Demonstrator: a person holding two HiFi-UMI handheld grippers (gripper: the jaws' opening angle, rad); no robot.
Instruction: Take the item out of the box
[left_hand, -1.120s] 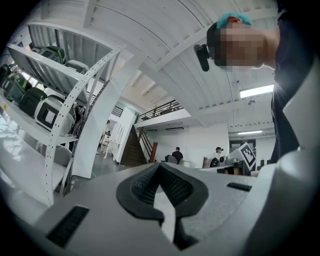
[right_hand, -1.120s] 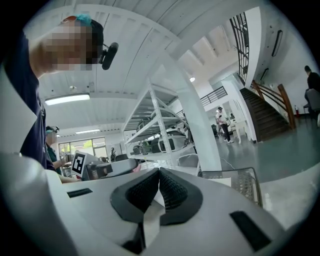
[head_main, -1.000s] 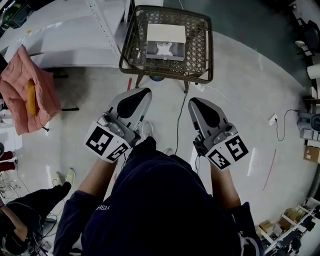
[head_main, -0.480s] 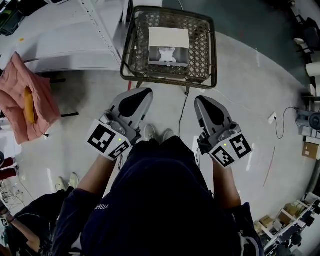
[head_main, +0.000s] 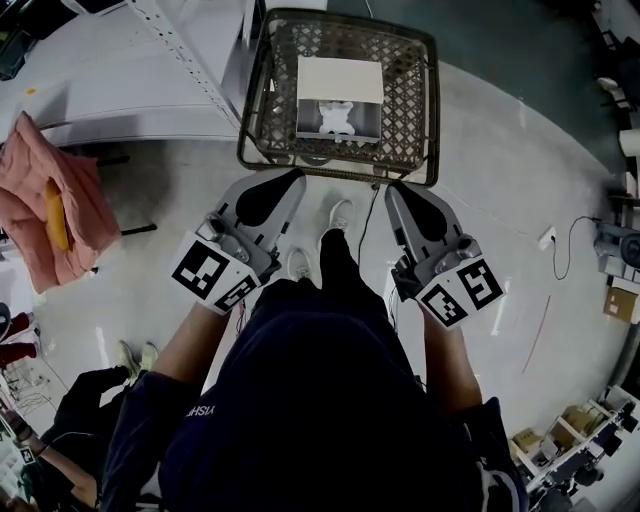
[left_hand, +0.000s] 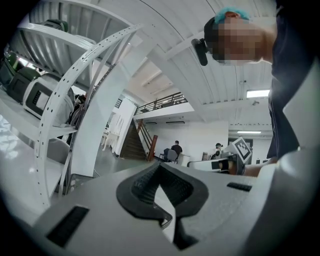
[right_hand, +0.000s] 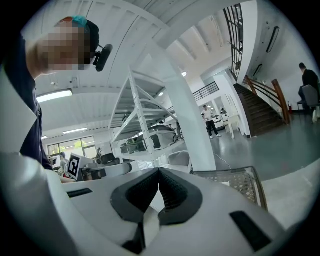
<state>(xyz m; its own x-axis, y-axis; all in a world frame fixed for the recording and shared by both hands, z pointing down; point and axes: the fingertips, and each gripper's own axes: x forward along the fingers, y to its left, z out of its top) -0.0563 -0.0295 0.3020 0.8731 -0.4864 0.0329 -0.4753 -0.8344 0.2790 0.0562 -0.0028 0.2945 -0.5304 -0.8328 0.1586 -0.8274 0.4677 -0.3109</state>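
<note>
A: One box on the wicker table, one white item inside it.

B: Two tools: left gripper, right gripper, jaws pressed together, empty, both pointing at that table, just short of it.

Workshop hall: steel racking, staircase

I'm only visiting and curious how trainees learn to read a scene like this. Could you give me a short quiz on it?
1. True or false: the left hand-held gripper and the right hand-held gripper are both shut and empty.
2. The white box stands: A in the wicker basket; B on the floor; C on a shelf.
3. What colour is the cloth at far left?
Key: 1 true; 2 A; 3 pink.
</note>
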